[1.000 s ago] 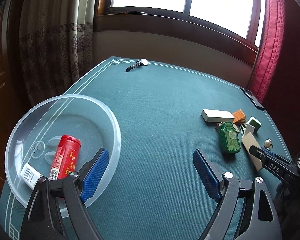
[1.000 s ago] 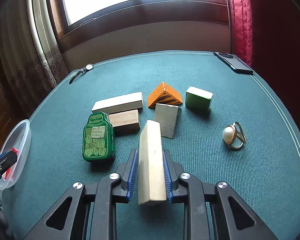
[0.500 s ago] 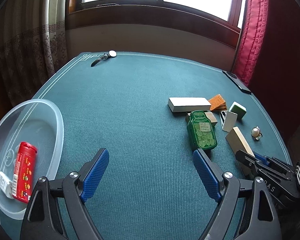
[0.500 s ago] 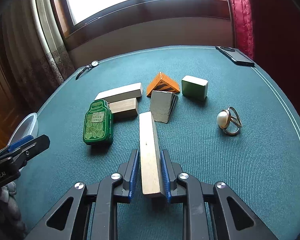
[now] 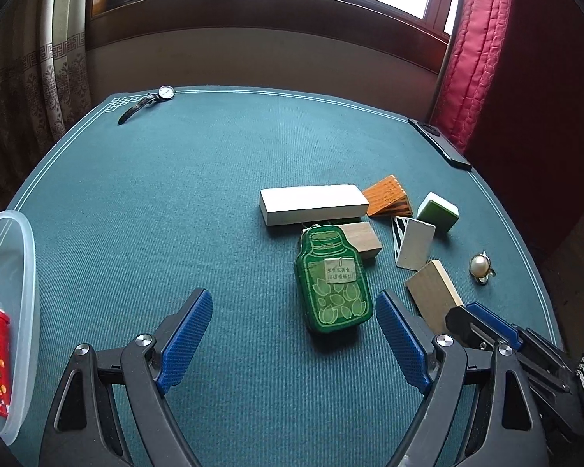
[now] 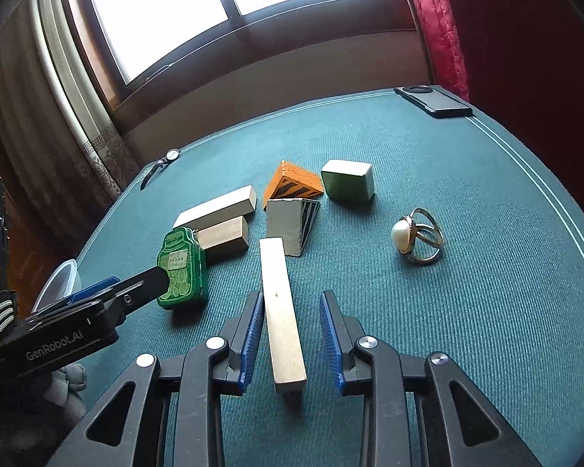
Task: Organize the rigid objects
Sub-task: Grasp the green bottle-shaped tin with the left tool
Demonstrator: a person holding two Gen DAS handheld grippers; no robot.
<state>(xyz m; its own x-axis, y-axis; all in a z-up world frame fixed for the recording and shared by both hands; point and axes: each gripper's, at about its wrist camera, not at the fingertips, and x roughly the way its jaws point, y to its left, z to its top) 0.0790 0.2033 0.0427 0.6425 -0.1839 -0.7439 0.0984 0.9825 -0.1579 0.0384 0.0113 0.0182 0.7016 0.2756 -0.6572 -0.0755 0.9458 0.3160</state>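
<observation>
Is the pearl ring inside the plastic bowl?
No, the pearl ring lies on the green table, far from the plastic bowl.

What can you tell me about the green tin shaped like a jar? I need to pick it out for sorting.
The green tin is flat and jar-shaped, seemingly metal, with a printed lid band, pale leaf drawings and a small cream label bearing characters. It lies face up on the teal table, closed, neck pointing away. A small wooden block sits close against its upper right; contact is unclear. The left hand-held gripper is open just before it, not touching.
</observation>
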